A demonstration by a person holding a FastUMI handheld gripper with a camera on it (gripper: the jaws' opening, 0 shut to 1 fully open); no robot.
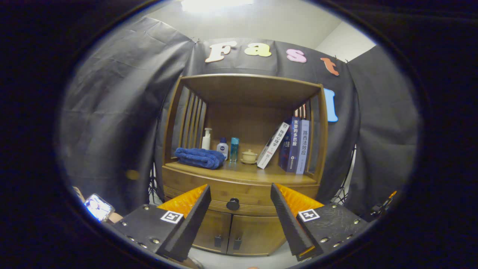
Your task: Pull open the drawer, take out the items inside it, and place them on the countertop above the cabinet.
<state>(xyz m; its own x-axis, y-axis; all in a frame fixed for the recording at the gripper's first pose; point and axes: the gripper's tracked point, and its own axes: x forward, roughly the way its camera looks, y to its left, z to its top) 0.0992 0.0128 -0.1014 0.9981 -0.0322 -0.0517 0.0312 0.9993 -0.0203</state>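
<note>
Gripper view: hand-held gripper [240, 194] agape before drawer [224, 194].

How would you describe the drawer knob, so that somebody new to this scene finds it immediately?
Start at the wooden cabinet and go below its countertop to the closed drawer. The knob sits at its middle, beyond the open gripper. It is round and black, unlike the two small handles on the doors beneath.
</note>
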